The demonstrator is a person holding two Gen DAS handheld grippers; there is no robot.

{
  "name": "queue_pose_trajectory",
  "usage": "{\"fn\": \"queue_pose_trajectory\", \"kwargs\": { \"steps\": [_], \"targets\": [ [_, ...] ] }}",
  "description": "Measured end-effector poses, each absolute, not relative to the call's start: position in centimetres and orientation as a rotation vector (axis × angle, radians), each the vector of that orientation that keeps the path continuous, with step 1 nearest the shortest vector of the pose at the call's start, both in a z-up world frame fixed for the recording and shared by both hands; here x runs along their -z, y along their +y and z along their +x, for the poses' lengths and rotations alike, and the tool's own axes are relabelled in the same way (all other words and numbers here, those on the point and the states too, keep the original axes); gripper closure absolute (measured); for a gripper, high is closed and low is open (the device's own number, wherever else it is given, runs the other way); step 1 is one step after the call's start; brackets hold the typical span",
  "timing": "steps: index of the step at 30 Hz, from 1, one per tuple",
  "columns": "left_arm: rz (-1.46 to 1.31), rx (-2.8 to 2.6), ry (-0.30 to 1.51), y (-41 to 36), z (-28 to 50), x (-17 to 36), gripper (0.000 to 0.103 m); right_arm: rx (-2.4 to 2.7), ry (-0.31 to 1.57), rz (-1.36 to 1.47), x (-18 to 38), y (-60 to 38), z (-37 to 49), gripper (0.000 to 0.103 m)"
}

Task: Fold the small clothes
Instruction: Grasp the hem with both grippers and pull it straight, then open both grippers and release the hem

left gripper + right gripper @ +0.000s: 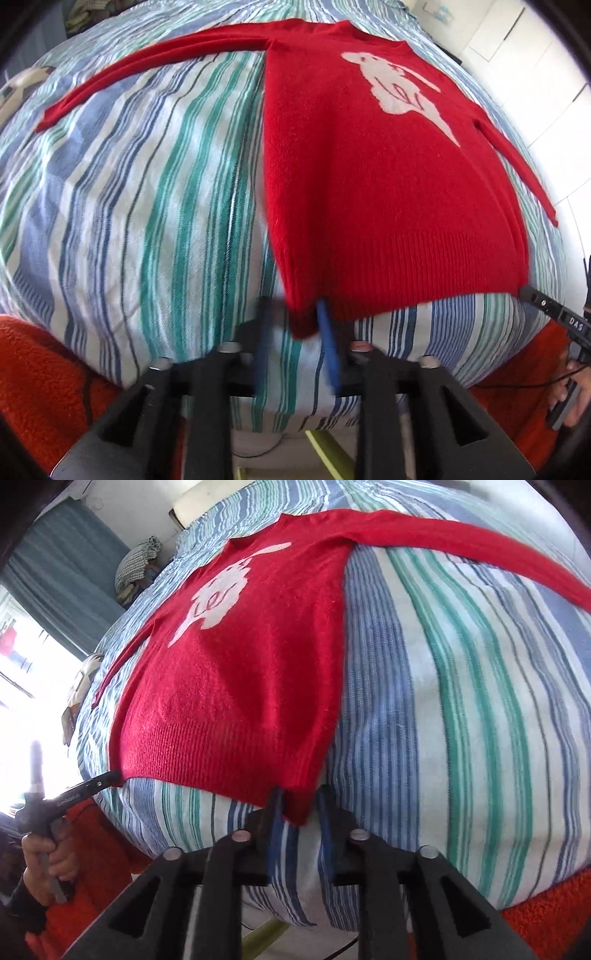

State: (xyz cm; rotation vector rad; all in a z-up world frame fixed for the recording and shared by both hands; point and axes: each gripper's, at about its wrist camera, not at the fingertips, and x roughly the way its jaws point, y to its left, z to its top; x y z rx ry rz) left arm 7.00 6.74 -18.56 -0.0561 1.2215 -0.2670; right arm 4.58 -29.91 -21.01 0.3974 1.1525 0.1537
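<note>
A red knit sweater (369, 177) with a white figure on its chest lies flat on a striped bed cover (147, 184), sleeves spread out; it also shows in the right wrist view (251, 672). My left gripper (295, 317) has its fingers either side of the hem's left corner, with a gap between them. My right gripper (299, 805) stands the same way at the hem's right corner. Each gripper's tip shows in the other's view at the opposite hem corner: the right one (532, 295), the left one (107, 777).
An orange fleece blanket (44, 376) hangs below the bed's near edge. A bundled cloth (138, 563) and teal curtain (55, 565) stand at the far left beside a bright window. White cupboards (517, 33) are at the far right.
</note>
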Motion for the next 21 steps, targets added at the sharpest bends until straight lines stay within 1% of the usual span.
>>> {"fn": "queue_pose_trajectory", "kwargs": {
  "steps": [1,2,3,5,6,7,8,11,15,21],
  "targets": [
    [-0.053,0.265,1.218,7.1,6.4,18.1,0.052,-0.133,1.149,0.396,20.7,-30.1,4.3,0.07],
    [-0.058,0.261,1.209,7.6,5.9,17.6,0.05,-0.109,1.143,0.394,20.4,-30.4,3.9,0.063],
    [-0.069,0.251,1.193,8.1,5.3,17.0,0.048,-0.076,1.131,0.391,20.0,-30.8,3.5,0.059],
    [-0.123,0.209,1.132,9.9,4.3,15.5,0.04,0.002,1.081,0.383,18.8,-31.7,2.6,0.045],
    [-0.149,0.185,1.105,10.6,4.1,14.9,0.032,0.05,1.043,0.385,18.1,-32.4,2.1,0.043],
    [-0.18,0.15,1.069,11.6,4.0,14.3,0.028,0.082,1.012,0.394,17.7,-32.9,1.7,0.039],
    [-0.211,0.118,1.037,12.4,4.1,13.8,0.026,0.112,0.982,0.409,17.3,-33.5,1.5,0.037],
    [-0.245,0.049,0.995,13.7,4.8,13.6,0.026,0.189,0.918,0.451,16.8,-35.3,1.0,0.037],
    [-0.21,-0.006,1.02,13.4,5.9,14.7,0.026,0.236,0.884,0.493,16.9,-36.6,0.7,0.037],
    [-0.194,-0.012,1.022,12.9,5.7,14.9,0.026,0.252,0.85,0.503,16.5,-37.2,-0.1,0.037]
  ]
}}
